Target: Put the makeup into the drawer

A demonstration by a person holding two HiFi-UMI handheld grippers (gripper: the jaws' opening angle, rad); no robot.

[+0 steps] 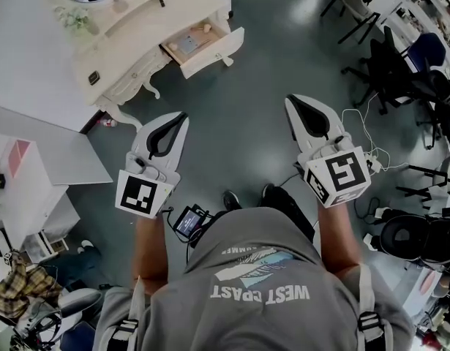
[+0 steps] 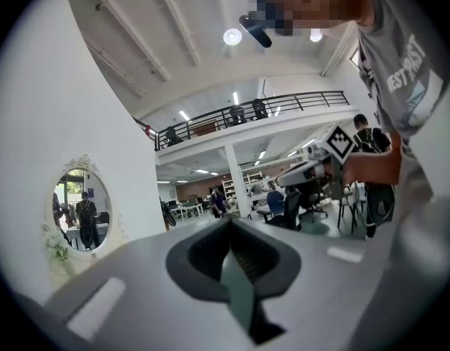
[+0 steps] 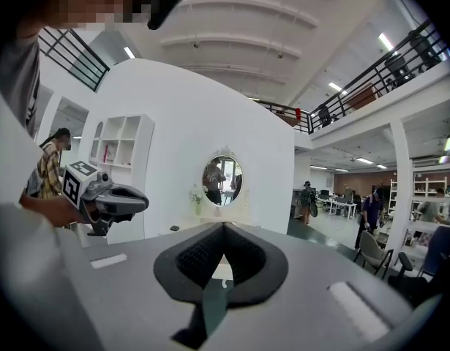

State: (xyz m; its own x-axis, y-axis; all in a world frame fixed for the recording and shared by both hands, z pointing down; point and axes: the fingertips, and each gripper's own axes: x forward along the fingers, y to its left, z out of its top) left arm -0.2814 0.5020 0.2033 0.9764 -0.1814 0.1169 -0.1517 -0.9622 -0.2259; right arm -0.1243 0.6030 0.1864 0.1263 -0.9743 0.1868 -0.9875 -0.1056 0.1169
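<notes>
Head view: the person stands on the grey floor (image 1: 239, 145) with both tools held out in front, well apart from each other. The left gripper (image 1: 182, 116) and right gripper (image 1: 290, 99) both have their jaws pinched together with nothing in them. The white dressing table (image 1: 137, 31) is up in the top left corner, a fair way from both tools. Its drawer (image 1: 219, 48) is pulled open and a couple of small items (image 1: 189, 44) lie inside, too small to say if they're makeup. One little dark item (image 1: 160, 2) sits on the tabletop. Office chairs (image 1: 400, 72) are off to the right.

Left gripper view: the jaws meet at the tip and hold nothing. The oval mirror (image 2: 80, 209) is off to the left, and the other tool is on the right.

Right gripper view: same deal, jaws closed and empty, pointing roughly at the mirror (image 3: 223, 180) and the tabletop under it.
</notes>
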